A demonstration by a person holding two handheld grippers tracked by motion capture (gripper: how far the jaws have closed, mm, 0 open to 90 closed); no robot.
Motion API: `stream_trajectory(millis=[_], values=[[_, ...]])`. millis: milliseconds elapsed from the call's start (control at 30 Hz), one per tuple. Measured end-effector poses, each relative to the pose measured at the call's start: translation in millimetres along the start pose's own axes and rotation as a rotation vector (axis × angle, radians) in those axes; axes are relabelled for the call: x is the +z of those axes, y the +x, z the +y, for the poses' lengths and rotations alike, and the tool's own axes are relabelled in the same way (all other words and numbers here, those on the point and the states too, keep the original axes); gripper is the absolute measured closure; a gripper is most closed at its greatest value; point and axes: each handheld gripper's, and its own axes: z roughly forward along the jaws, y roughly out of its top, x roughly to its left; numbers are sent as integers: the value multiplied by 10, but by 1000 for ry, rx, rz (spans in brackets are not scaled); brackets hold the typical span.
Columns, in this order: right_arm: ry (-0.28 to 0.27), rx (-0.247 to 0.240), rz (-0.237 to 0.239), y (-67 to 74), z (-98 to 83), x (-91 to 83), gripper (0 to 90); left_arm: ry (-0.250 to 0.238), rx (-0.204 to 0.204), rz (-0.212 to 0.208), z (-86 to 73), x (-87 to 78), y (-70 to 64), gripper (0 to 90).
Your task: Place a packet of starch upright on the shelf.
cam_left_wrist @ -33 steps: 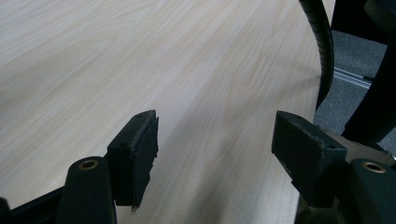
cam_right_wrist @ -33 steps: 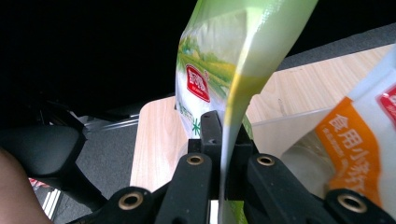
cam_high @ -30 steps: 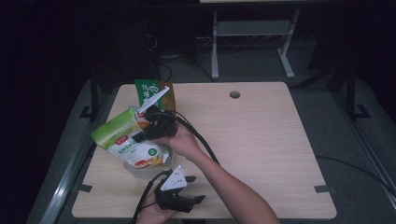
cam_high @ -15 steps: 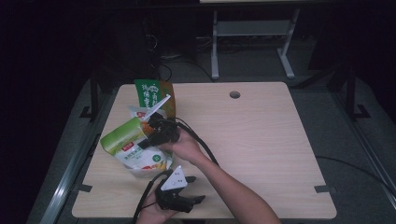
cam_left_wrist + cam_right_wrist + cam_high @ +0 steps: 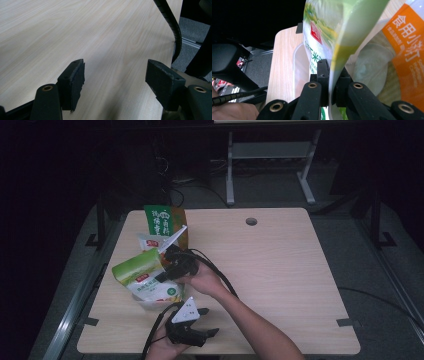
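Pinched by one thin edge in the right gripper [image 5: 332,82], the green bag [image 5: 142,277] could slip out; the left gripper [image 5: 115,80] is held wide apart, with nothing in it.

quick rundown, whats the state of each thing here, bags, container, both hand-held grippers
light green plastic bag: clamped at its edge, tilted over the container
clear plastic container: open-topped, on the table under the green bag
white and orange packet: lying beside the container
dark green carton: upright near the table's far edge
right hand-held gripper: shut on the green bag
left hand-held gripper: open, holding nothing, over bare table
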Motion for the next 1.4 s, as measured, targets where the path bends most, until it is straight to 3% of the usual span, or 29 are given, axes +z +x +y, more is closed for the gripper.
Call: stream_trajectory(millis=[467,733,1000,1400], values=[[36,29,13,-119,-240,-6,868,8,-19,-3,-8,18,4,313],[41,28,9,-112,-248,-10,858,9,-14,-5,-7,18,3,313],[30,28,0,-81,-250,-104,758,12,-17,-5,-7,22,19,313],[-4,41,-29,-35,-305,-441,629,25,-11,-2,-6,28,53,309]])
